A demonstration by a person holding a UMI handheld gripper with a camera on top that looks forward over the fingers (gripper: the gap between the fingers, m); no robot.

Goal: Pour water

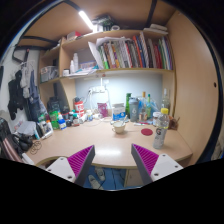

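- The gripper (111, 165) hangs in front of a wooden desk (110, 150), its two fingers spread wide with nothing between them.
- Each finger carries a magenta pad (81, 159) on its inner face; below and between the fingers shows a bluish patch, too indistinct to name.
- The desk runs across the view beyond the fingers, and its front edge is bare light wood.
- A clear plastic bottle (160, 131) stands upright near the desk's right front part, just ahead of the right finger and apart from it; it appears to be the water vessel, though its fill level cannot be told.
- A small white bowl or cup (119, 126) sits near the middle of the desk, left of that bottle and well apart from the fingers.
- A crowd of bottles and jars (140, 107) lines the desk's back edge against the wall; a green one stands among them.
- More small containers (60, 117) cluster at the desk's left part.
- Above the desk a wooden shelf (120, 70) holds a row of upright books (135, 52).
- A lit strip lamp (87, 20) glows under the top of the shelving.
- Dark clothes or bags (22, 95) hang at the left of the desk.
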